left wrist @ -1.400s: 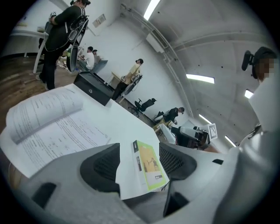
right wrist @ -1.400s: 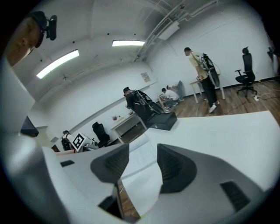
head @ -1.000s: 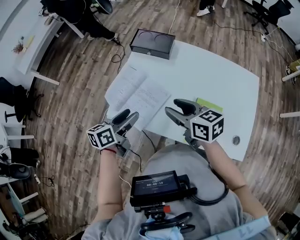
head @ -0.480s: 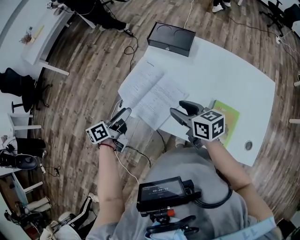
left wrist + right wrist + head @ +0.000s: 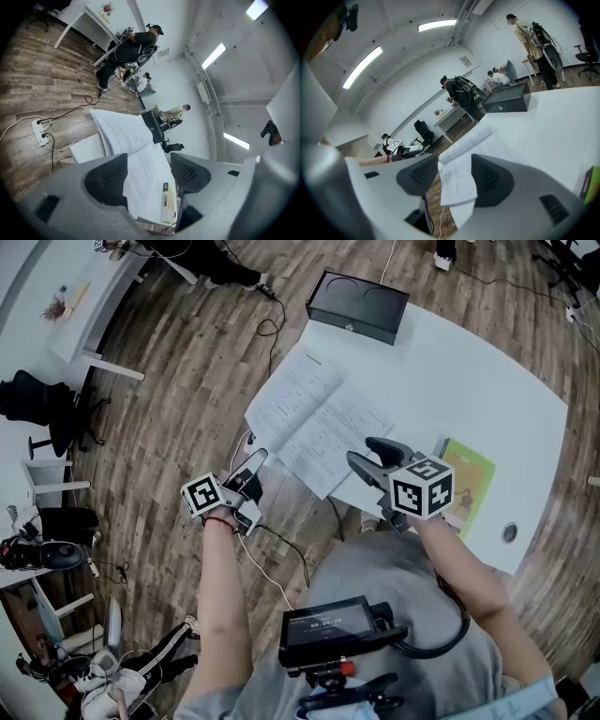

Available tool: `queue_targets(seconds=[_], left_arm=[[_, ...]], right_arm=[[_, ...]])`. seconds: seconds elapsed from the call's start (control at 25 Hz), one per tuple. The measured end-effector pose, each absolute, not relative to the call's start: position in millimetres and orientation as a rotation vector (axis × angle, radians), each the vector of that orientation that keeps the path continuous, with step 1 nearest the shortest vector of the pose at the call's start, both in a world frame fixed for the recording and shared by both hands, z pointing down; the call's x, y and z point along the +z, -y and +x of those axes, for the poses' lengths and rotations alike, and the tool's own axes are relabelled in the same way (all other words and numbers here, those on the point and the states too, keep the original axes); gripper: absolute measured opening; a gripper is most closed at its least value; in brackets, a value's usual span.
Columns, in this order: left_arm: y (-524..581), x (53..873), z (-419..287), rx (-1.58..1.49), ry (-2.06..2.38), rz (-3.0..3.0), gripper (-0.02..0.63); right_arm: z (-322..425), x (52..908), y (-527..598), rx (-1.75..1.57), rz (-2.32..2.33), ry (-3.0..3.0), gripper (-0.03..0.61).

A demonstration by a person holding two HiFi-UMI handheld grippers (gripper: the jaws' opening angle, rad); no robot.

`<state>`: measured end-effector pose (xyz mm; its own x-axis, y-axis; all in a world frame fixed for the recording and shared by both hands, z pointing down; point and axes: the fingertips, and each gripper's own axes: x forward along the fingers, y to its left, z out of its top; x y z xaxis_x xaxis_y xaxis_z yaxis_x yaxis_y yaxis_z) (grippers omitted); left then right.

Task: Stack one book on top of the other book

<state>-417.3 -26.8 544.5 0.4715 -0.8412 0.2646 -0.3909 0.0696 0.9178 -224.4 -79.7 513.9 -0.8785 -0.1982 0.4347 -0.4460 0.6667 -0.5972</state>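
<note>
Closest in, against a grey shirt, a black chest-mounted recorder with a lit screen (image 5: 333, 624). Just ahead, two bare forearms, each ending in a grey plastic gripper topped by a black-and-white marker cube.

Left gripper (image 5: 255, 463) off the near-left side of the white rounded table (image 5: 487, 362), above brown wood-plank floor (image 5: 169, 390). Tips near the near-left edge of the open white book with printed pages (image 5: 314, 418). Jaws released and spread wide, clasping nothing. In the left gripper view, only that book's pages and the spine of the other book framed in the gap.

Right gripper (image 5: 368, 454) over the table's near edge, tips at the open white book's near-right edge. Jaws likewise unclenched and empty, dark ribbed pads (image 5: 424, 176) well apart, no paper pinched.

Just right of that gripper, flat on the table, a thin closed green-covered book (image 5: 469, 486). Beside the open white book, neither on it nor under it.

Open white book face up, left-hand page reaching the table's left edge.

Farther back, at the table's far corner, a black rectangular box (image 5: 358, 306). Beyond, a white power strip with cables (image 5: 40, 136) on the floor, a black office chair (image 5: 47, 413), a white desk (image 5: 56, 310), and people standing across the room (image 5: 129, 47).
</note>
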Motion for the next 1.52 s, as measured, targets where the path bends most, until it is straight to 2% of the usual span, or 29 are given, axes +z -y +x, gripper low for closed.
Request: queue_targets(seconds=[0.6,0.92,1.52], left_arm=[[12.0,555.6,-395.9,-0.399,1.132,1.502,0.276],[9.1,534.3,-361.5,-0.428,1.091,1.542,0.276],[-3.1,517.2,-327.8,-0.367,1.062,1.555,0.276]], right_arm=[[-195.1,506.8,80.3,1.075,0.567,2.559,0.202],[-170.7,497.4,74.2,1.135,0.569,2.585,0.202],[-176.7,497.2,63.0,1.161,0.554,2.591,0.202]])
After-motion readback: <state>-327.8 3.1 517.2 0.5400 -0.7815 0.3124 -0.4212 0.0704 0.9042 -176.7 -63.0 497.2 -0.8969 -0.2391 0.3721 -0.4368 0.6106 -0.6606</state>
